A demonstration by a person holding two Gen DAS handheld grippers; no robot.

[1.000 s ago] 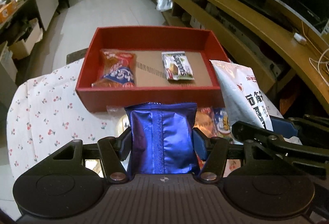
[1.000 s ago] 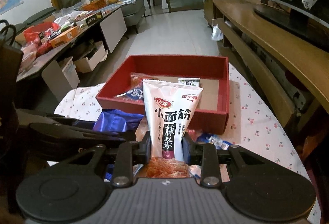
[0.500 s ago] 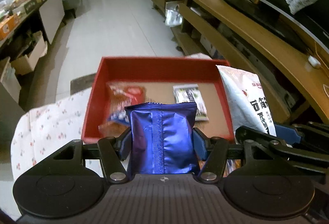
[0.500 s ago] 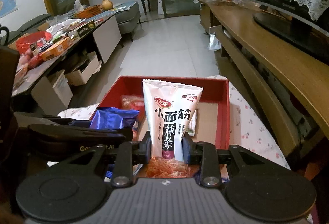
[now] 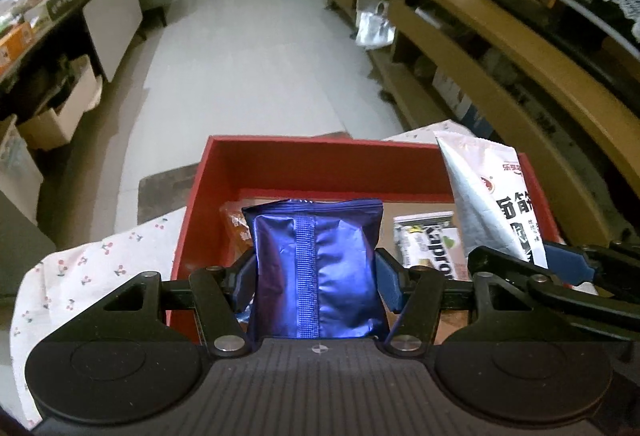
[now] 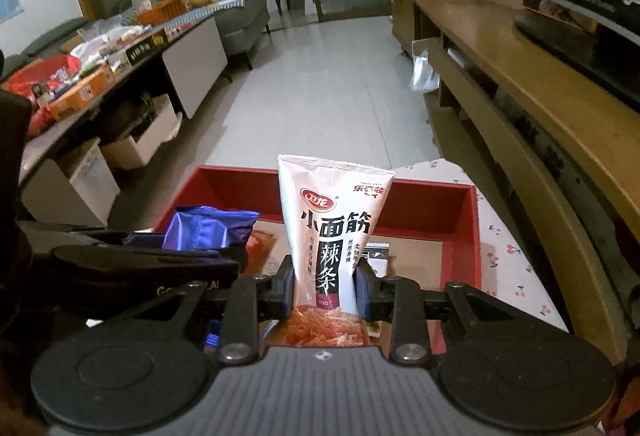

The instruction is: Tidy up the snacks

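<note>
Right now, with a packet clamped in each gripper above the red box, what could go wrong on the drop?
1. The left gripper and right gripper sit close side by side; they might knock together when opening.
2. The blue packet may land on the orange packet beneath it.
3. The tall white packet, pinched low, could tip over the red box wall.

Your left gripper (image 5: 316,276) is matte black: a ribbed grey-black centre plate with a small crosshair mark, a round disc at each side, triangular cut-outs in the linkage, and silver screw heads at the pivots. Its fingers (image 5: 386,278) carry blue pads. Your right gripper (image 6: 325,292) matches it. Pale partial lettering shows along the left gripper's side in the right view.
</note>
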